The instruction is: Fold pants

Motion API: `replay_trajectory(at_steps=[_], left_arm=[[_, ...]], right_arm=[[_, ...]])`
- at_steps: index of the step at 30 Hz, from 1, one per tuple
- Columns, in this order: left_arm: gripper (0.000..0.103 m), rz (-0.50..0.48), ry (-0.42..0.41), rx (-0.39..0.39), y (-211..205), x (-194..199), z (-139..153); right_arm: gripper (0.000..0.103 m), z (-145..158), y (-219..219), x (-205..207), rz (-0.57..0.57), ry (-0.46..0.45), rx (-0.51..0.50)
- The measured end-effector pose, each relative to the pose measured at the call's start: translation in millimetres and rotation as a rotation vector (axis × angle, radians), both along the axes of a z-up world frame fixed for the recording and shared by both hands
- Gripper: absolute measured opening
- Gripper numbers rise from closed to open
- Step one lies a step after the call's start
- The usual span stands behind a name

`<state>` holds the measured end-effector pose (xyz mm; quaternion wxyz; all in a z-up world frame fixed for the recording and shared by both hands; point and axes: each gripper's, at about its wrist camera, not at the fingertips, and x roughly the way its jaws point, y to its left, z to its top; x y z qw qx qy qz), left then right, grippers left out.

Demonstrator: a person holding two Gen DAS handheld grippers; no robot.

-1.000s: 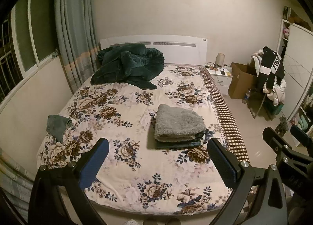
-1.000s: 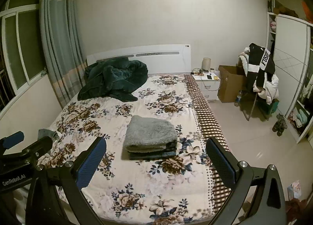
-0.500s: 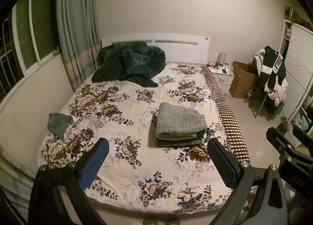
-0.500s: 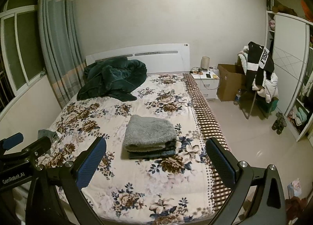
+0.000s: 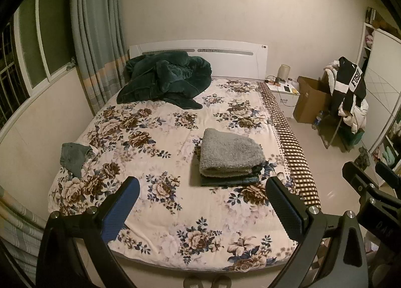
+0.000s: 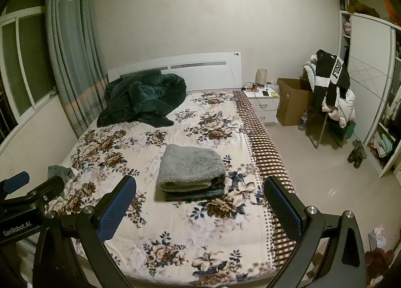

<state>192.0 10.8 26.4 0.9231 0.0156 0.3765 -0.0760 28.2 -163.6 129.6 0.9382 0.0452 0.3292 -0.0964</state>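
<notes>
Both claws hung spread and empty at the foot of the bed (image 5: 175,245): the left claw (image 5: 200,202) and right claw (image 6: 198,200) held nothing, well apart from the folded pants (image 6: 191,171), stacked square mid-mattress. The fold looked finished; a clean withdrawal, leaving the stack undisturbed, seemed the wise course
</notes>
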Motion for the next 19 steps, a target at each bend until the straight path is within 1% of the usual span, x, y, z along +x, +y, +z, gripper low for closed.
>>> replay_trajectory(at_steps=[15,19], left_arm=[[0.103,-0.001,-0.002,-0.004,1.0,1.3,1.2],[0.103,-0.007,-0.002,-0.008,-1.1,-0.3,-2.7]], right_arm=[[0.103,-1.8,-7.7,-3.5,-0.005,0.004,0.002],[0.103,-3.4,-8.8,-4.7,-0.004,0.006,0.003]])
